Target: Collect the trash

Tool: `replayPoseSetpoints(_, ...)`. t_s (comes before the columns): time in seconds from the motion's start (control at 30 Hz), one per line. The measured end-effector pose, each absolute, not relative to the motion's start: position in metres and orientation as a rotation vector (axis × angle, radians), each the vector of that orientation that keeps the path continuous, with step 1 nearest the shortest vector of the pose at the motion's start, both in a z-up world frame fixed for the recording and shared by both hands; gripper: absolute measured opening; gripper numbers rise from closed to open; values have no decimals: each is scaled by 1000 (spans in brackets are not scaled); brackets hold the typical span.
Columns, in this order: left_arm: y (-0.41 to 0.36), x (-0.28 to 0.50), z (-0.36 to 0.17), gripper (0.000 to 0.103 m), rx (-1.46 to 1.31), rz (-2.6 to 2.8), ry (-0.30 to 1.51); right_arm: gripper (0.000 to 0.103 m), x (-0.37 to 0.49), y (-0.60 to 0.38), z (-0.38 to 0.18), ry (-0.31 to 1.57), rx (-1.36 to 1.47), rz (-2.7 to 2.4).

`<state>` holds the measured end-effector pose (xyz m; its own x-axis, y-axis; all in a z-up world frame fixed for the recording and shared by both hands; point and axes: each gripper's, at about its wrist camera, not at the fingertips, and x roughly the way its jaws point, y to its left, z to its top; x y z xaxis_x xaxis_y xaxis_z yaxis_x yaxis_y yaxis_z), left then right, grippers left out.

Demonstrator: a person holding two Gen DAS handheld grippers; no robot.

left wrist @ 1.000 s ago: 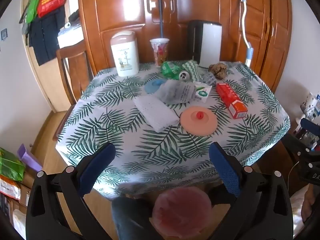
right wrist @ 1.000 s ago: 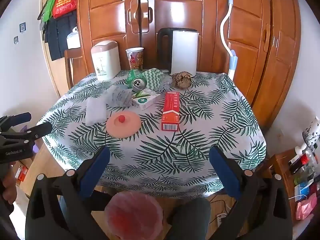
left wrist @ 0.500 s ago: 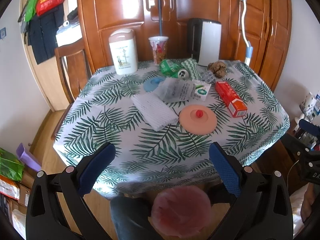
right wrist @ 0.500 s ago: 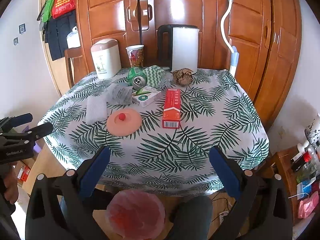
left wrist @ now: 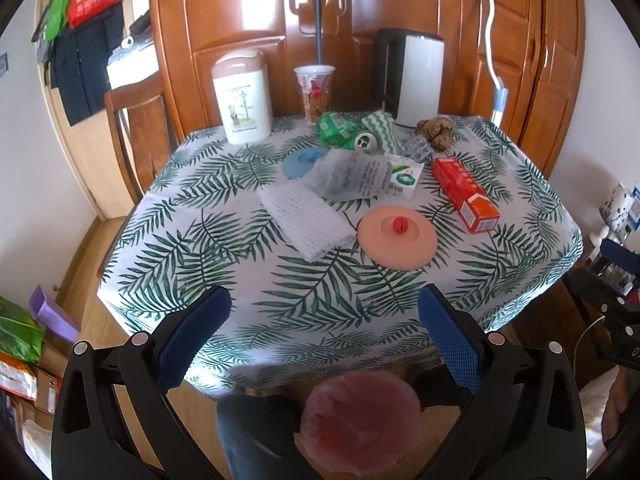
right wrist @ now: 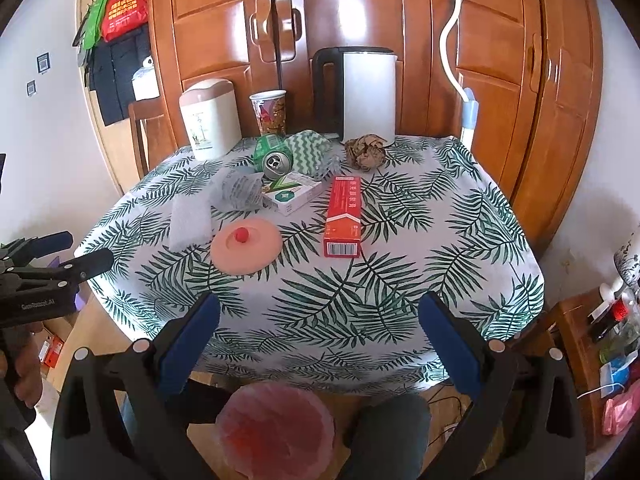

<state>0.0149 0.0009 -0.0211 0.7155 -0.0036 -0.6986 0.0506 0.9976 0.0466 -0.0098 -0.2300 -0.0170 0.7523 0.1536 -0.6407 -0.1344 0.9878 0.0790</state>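
Trash lies on the leaf-print table (left wrist: 320, 292): a white foam net (left wrist: 306, 218), a clear crumpled wrapper (left wrist: 350, 176), a green can (left wrist: 346, 134), a small green-white box (left wrist: 404, 176), a red carton (left wrist: 464, 194) and a brown paper ball (left wrist: 436, 136). A small lidded bin (left wrist: 242, 98) stands at the far left. My left gripper (left wrist: 324, 320) is open and empty, off the near edge. My right gripper (right wrist: 318, 330) is open and empty, also off the near edge. The red carton (right wrist: 344, 216) and the can (right wrist: 274, 158) show in the right wrist view.
A peach silicone lid (left wrist: 396, 236) and a blue lid (left wrist: 306, 160) lie among the trash. A paper cup (left wrist: 314, 92), a kettle (left wrist: 412, 76) and a green cloth (left wrist: 382, 130) stand at the back. A wooden chair (left wrist: 136, 136) is at the left. A pink-lined bin (left wrist: 360, 420) sits below.
Both grippers have drawn slightly back and up from the table. Nothing on the table has moved.
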Motion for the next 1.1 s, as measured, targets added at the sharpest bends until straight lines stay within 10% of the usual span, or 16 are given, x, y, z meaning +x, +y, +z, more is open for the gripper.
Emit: replayPoseSetpoints(1.1, 1, 16, -25, 97, 66, -29, 786, 98, -7, -229, -21, 722, 27, 162)
